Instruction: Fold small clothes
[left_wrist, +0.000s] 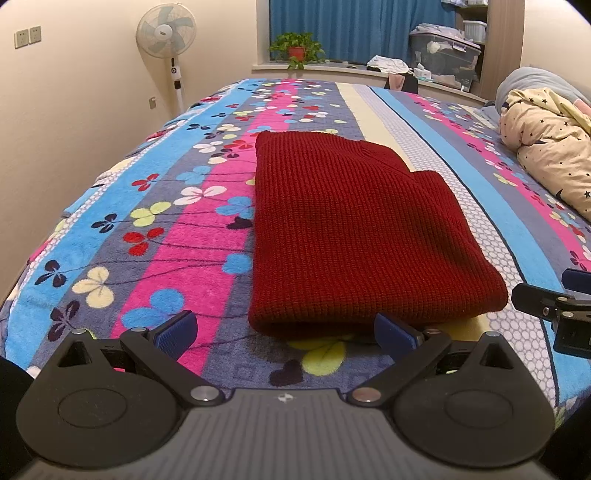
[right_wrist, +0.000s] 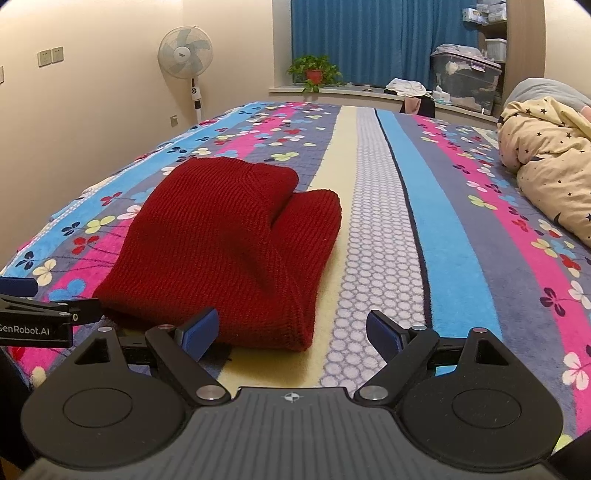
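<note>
A dark red knitted garment (left_wrist: 343, 229) lies folded flat on the flowered striped bedspread (left_wrist: 155, 221). It also shows in the right wrist view (right_wrist: 221, 243), left of centre. My left gripper (left_wrist: 284, 332) is open and empty just in front of the garment's near edge. My right gripper (right_wrist: 291, 332) is open and empty at the garment's near right corner. The right gripper shows at the right edge of the left wrist view (left_wrist: 554, 306). The left gripper shows at the left edge of the right wrist view (right_wrist: 44, 310).
A star-patterned quilt (right_wrist: 550, 166) is bunched at the bed's right side. A standing fan (right_wrist: 186, 55) is by the left wall. A potted plant (right_wrist: 314, 72), clothes and storage boxes (right_wrist: 465, 81) sit on the window ledge behind the bed.
</note>
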